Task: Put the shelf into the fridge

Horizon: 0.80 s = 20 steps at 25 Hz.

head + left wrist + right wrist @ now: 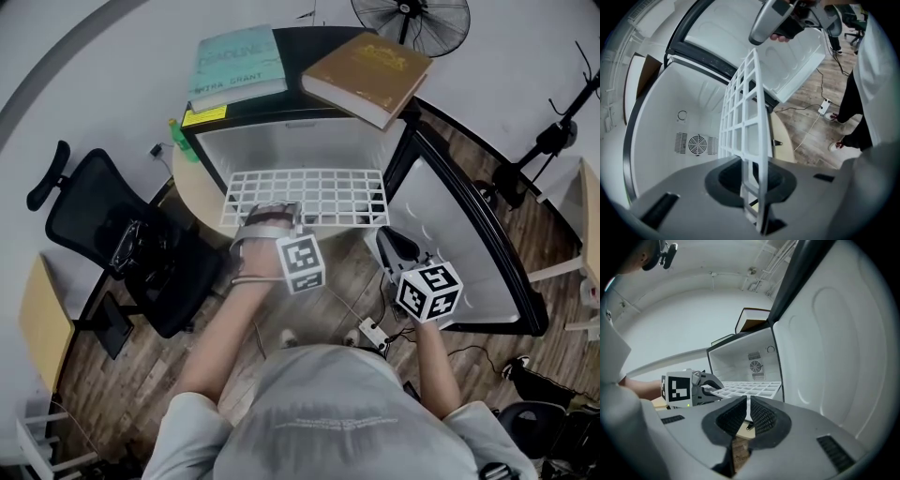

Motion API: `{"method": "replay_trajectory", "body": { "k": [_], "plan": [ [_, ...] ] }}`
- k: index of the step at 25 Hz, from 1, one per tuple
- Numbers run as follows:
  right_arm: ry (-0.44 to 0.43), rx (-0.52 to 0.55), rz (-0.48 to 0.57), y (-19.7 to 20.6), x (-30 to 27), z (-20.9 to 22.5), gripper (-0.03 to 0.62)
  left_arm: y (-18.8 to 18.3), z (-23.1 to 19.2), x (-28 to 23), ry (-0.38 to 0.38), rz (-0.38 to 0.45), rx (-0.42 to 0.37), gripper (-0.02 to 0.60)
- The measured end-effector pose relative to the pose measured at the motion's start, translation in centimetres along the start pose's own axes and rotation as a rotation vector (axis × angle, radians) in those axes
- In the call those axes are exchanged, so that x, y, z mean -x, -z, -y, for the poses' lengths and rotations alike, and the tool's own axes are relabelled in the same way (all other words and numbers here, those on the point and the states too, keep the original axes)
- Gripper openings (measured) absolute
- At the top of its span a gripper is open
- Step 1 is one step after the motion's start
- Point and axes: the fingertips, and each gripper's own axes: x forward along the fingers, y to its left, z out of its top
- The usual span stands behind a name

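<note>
2 hand-held tongs meet on 1 white wire shelf (309, 197) in the head view. The shelf lies about level at the mouth of the open mini fridge (300, 141), near edge toward the person. The left tongs (272, 217) clamp its near edge left of the middle, and the right tongs (389, 242) sit at its near right corner. The fridge door (469, 244) stands open to the right. 2 books lie on the fridge top, a teal book (239, 61) and a brown book (367, 75). A black office chair (122, 244) stands on the wooden floor at the left.

From the left gripper view, the shelf (745, 117) shows edge-on, its rim pinched between the narrow jaws. The right tongs (757, 40) touch its far corner. A round vent (697, 144) marks the fridge's back wall, and a power strip (825, 105) lies on the floor.

From the right gripper view, the jaws are almost together, with a thin white strip of the shelf (750, 389) between the pads. The shelf runs into the fridge (740, 357) opening, well above a beige desk (743, 428). The left tongs (708, 391) grip the shelf's other end.
</note>
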Motion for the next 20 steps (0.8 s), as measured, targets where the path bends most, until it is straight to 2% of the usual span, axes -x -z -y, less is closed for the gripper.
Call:
{"method": "replay_trajectory", "body": {
  "k": [8,14,18,20],
  "plan": [
    [-0.020,0.028,-0.033,0.5,-1.1,-0.7,0.017,0.1,-0.1,-0.1,0.001,-0.021,-0.007,0.057],
    [-0.028,-0.002,0.006,-0.4,-1.8,-0.1,0.017,0.1,0.4,-0.3,0.024,-0.034,-0.031,0.057],
    [-0.014,-0.017,0.013,-0.3,-2.2,0.4,0.017,0.1,0.2,-0.3,-0.029,-0.011,-0.008,0.054],
    [-0.010,-0.012,0.010,-0.3,-2.4,0.5,0.017,0.1,0.1,-0.4,-0.024,-0.022,-0.011,0.054]
  ]
}}
